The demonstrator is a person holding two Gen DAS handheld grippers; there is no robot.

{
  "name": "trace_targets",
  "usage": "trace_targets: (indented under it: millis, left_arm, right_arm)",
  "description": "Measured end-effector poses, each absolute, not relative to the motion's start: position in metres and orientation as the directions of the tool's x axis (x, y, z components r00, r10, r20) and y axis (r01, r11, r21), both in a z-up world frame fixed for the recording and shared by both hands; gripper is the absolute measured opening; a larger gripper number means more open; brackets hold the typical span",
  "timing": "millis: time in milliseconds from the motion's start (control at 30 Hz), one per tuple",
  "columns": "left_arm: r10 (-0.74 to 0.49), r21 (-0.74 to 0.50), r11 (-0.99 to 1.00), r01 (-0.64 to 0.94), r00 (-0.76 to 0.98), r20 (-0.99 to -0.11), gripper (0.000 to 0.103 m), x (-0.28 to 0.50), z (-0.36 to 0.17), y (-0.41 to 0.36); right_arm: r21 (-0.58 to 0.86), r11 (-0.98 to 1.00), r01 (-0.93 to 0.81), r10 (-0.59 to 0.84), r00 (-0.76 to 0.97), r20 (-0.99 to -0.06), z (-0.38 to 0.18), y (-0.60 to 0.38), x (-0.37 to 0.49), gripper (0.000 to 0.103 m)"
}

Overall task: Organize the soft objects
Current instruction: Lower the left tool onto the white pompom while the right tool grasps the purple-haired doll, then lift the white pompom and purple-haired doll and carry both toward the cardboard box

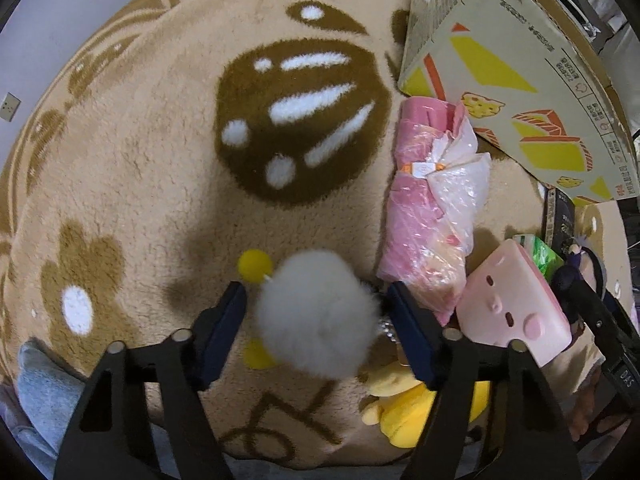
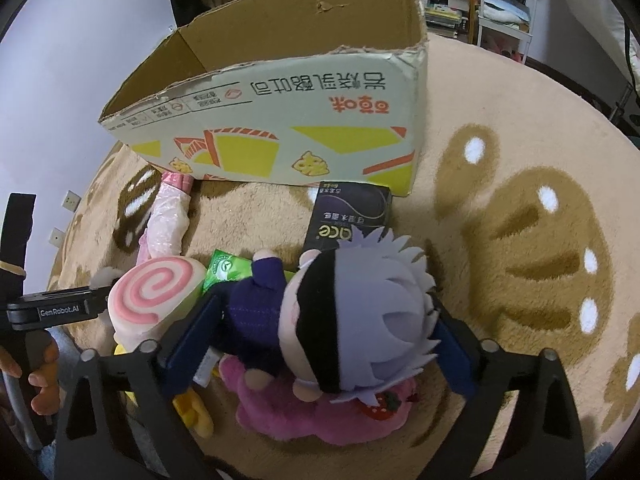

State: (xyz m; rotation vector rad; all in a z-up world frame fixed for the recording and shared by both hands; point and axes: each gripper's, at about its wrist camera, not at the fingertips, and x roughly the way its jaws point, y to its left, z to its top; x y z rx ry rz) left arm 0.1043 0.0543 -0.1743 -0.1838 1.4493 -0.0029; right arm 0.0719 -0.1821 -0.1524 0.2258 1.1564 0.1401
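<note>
My left gripper (image 1: 316,316) is open around a white fluffy pom-pom toy (image 1: 318,314) with yellow balls, above the rug; small gaps show at both pads. My right gripper (image 2: 328,336) has its jaws closed against a plush doll (image 2: 340,316) with grey spiky hair, a black blindfold and a purple suit. Under the doll lies a magenta plush (image 2: 304,412). A pink swirl-roll plush (image 2: 154,292) sits to the left; in the left wrist view its face side (image 1: 516,304) shows. A yellow plush (image 1: 416,404) lies below. An open cardboard box (image 2: 280,136) stands behind.
A pink item in clear plastic wrap (image 1: 428,208) lies beside the box (image 1: 512,72). A dark packet (image 2: 348,216) and a green packet (image 2: 224,268) lie near the box. The beige patterned rug (image 1: 140,160) covers the floor. Shelves (image 2: 480,4) stand at the back right.
</note>
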Motion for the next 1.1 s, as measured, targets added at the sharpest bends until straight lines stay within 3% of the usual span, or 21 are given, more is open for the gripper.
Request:
trace_targets:
  millis: [133, 233, 700, 800, 867, 1100]
  left_arm:
    - [-0.141, -0.153, 0.984, -0.087, 0.130, -0.981, 0.046, 0.101, -0.175, 0.047]
    - [-0.143, -0.153, 0.985, -0.077, 0.127, -0.982, 0.042, 0.097, -0.175, 0.040]
    - [-0.140, -0.160, 0.984, -0.080, 0.213, -0.967, 0.040, 0.088, -0.148, 0.033]
    - [-0.142, -0.162, 0.984, -0.070, 0.238, -0.961, 0.040, 0.086, -0.142, 0.031]
    - [-0.146, -0.167, 0.984, -0.058, 0.264, -0.953, 0.040, 0.085, -0.136, 0.027]
    - [-0.148, -0.168, 0.985, -0.030, 0.343, -0.928, 0.039, 0.078, -0.112, 0.036]
  right_arm:
    - [0.254, 0.967, 0.008, 0.229, 0.403, -0.886, -0.151, -0.183, 0.069, 0.097]
    - [0.247, 0.969, 0.002, 0.224, 0.409, -0.884, -0.149, -0.183, 0.067, 0.096]
    - [0.289, 0.957, 0.018, 0.254, 0.430, -0.866, -0.140, -0.192, 0.062, 0.087]
    - [0.291, 0.957, 0.022, 0.252, 0.439, -0.862, -0.138, -0.194, 0.060, 0.080]
    - [0.299, 0.954, 0.024, 0.257, 0.449, -0.856, -0.135, -0.196, 0.059, 0.062]
    - [0.296, 0.955, 0.014, 0.252, 0.486, -0.836, -0.127, -0.196, 0.055, 0.059]
